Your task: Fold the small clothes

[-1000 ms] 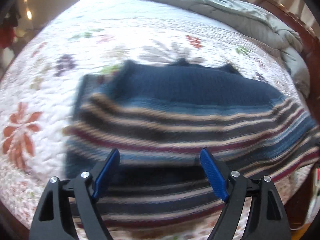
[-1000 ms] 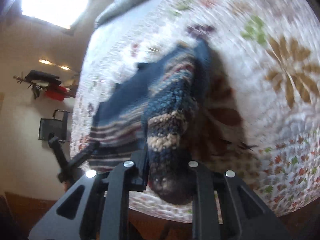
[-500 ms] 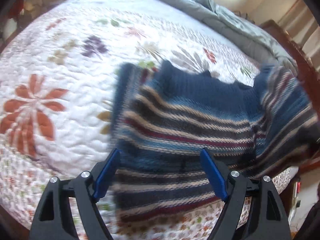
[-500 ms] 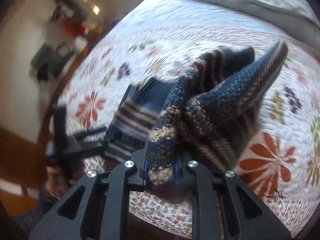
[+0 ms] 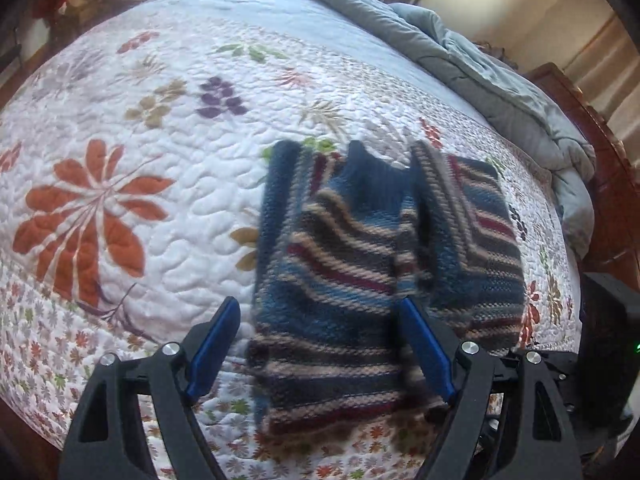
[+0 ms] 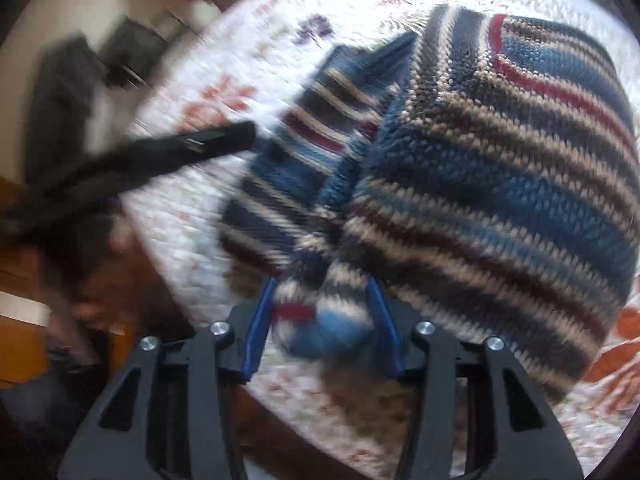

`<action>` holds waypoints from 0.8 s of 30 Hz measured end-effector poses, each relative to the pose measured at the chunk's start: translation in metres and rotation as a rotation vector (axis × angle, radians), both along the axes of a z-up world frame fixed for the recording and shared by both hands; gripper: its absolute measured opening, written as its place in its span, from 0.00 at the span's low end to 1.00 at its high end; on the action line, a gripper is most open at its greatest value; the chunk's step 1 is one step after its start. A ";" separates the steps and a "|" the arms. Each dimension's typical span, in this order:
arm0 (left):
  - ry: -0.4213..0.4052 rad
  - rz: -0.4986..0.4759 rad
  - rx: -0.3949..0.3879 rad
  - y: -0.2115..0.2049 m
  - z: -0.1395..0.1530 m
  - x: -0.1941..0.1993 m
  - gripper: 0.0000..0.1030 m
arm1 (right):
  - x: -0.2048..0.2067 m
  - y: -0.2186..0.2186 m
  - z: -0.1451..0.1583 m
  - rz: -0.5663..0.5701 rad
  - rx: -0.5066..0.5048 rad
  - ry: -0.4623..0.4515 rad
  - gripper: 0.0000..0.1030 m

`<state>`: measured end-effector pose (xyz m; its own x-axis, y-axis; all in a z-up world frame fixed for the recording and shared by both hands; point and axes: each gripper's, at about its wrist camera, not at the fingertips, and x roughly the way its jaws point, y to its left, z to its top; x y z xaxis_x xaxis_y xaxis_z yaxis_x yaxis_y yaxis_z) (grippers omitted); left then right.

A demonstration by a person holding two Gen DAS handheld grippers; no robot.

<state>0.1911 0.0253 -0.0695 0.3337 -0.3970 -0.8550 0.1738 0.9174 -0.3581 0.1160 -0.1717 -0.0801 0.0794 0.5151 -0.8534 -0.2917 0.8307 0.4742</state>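
Note:
A striped knit sweater (image 5: 340, 248) in blue, tan and dark red lies on the floral quilt (image 5: 120, 140). Its right side (image 5: 472, 220) is folded in over the body. My left gripper (image 5: 318, 308) hovers open over the sweater's lower part, with nothing gripped. In the right wrist view the sweater (image 6: 500, 160) fills the frame. My right gripper (image 6: 322, 284) has its jaws opening, and a bunched end of the knit (image 6: 320, 320) sits loosely between the blue pads (image 6: 260, 320). A black finger of the left gripper (image 6: 192, 148) reaches in from the left.
A grey duvet (image 5: 480, 64) is heaped along the far side of the bed. A dark wooden bed frame (image 5: 600, 140) runs down the right. The quilt's near edge drops off just below the grippers, with brown floor (image 6: 24, 340) beyond it.
The right gripper swung the sweater's right side across onto the body and its jaws parted from a tight grip. The left gripper shifted along the sweater and stayed open.

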 end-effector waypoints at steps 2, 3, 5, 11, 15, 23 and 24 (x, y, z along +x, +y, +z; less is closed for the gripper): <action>-0.013 -0.025 -0.009 -0.013 0.007 0.002 0.80 | -0.008 -0.018 0.012 -0.029 0.104 0.006 0.46; -0.017 -0.037 -0.014 -0.019 0.011 0.002 0.80 | -0.012 -0.026 0.017 -0.043 0.135 0.002 0.46; -0.023 -0.074 -0.019 -0.038 0.017 0.002 0.80 | -0.022 -0.049 0.032 -0.085 0.161 -0.032 0.45; 0.024 -0.187 -0.020 -0.104 0.012 0.009 0.79 | -0.045 -0.107 0.049 -0.215 0.100 -0.109 0.45; 0.086 -0.215 -0.006 -0.128 -0.005 0.014 0.79 | -0.053 -0.130 0.040 -0.270 0.103 -0.097 0.45; 0.187 -0.164 -0.042 -0.131 -0.025 0.018 0.25 | -0.064 -0.157 0.013 -0.352 0.152 -0.098 0.45; 0.201 -0.143 -0.070 -0.126 -0.024 0.019 0.22 | -0.065 -0.158 0.010 -0.357 0.154 -0.095 0.45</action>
<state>0.2096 -0.1011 -0.0936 0.0959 -0.4882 -0.8674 0.2184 0.8605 -0.4602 0.0510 -0.3292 -0.0704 0.3518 0.5621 -0.7485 -0.0462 0.8091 0.5859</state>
